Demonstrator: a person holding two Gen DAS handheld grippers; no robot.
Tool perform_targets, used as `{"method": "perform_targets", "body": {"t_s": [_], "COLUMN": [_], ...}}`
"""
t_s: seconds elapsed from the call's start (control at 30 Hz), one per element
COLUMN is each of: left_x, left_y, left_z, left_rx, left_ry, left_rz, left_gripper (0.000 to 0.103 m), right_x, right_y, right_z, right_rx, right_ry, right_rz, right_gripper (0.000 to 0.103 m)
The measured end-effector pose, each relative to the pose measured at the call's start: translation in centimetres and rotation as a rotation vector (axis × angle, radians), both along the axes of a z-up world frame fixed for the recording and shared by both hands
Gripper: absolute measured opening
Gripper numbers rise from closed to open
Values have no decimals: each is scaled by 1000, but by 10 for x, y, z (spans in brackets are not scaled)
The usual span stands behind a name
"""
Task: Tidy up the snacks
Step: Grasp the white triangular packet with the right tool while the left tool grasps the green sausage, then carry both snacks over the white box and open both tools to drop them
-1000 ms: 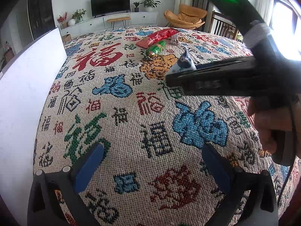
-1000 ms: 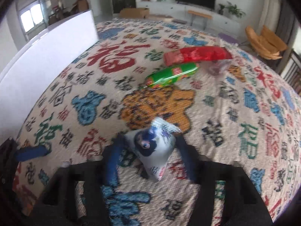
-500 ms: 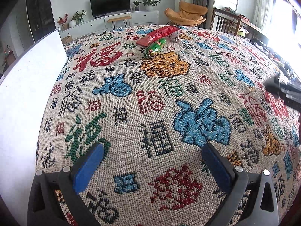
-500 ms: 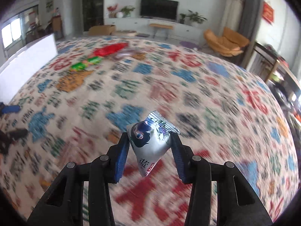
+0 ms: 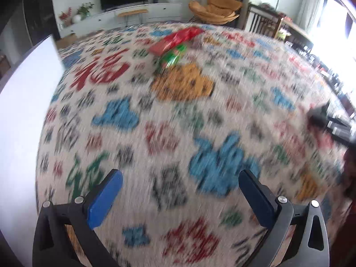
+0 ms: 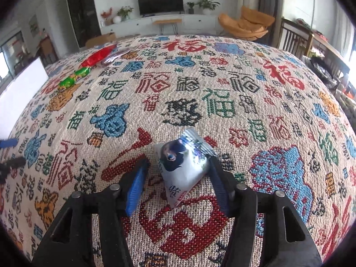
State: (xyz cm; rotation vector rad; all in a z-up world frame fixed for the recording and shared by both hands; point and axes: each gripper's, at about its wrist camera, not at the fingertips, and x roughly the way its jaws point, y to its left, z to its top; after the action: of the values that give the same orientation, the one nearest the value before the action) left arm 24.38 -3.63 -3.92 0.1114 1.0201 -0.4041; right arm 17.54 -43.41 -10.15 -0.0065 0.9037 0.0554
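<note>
**Foil pouch let go on the woven cloth**

Our right gripper (image 6: 178,178), jaws just widening, has released the crinkly pyramid-shaped foil pouch (image 6: 183,166), which rests on the coarse patterned cloth (image 6: 222,89) between the blue pads. Our left gripper (image 5: 180,191) gapes, holding nothing.

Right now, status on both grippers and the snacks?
Right gripper just opened, silver packet between pads, left pad clear. Left gripper open, empty. Red and green packets far side. Nothing blocking.
</note>
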Motion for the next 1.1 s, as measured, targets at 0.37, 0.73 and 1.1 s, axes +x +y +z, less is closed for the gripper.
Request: {"method": "perform_targets", "body": {"t_s": [0.37,0.73,1.1], "left_x": [157,52,-89], "left_y": [-75,-30,3], "left_z": [-1,-6,-1], "left_rx": [170,-13,-87], "left_ry": [-45,28,65], "left_rz": [20,25,-7], "left_gripper": [62,23,81], "right_x": [-5,-3,-34], "right_y": [-2,-1,21], "right_z": [-2,-3,0], "right_rx": [-3,9,100], "right_ry": [2,-1,-4], "right_rz": [10,11,207], "right_gripper": [65,65,66]}}
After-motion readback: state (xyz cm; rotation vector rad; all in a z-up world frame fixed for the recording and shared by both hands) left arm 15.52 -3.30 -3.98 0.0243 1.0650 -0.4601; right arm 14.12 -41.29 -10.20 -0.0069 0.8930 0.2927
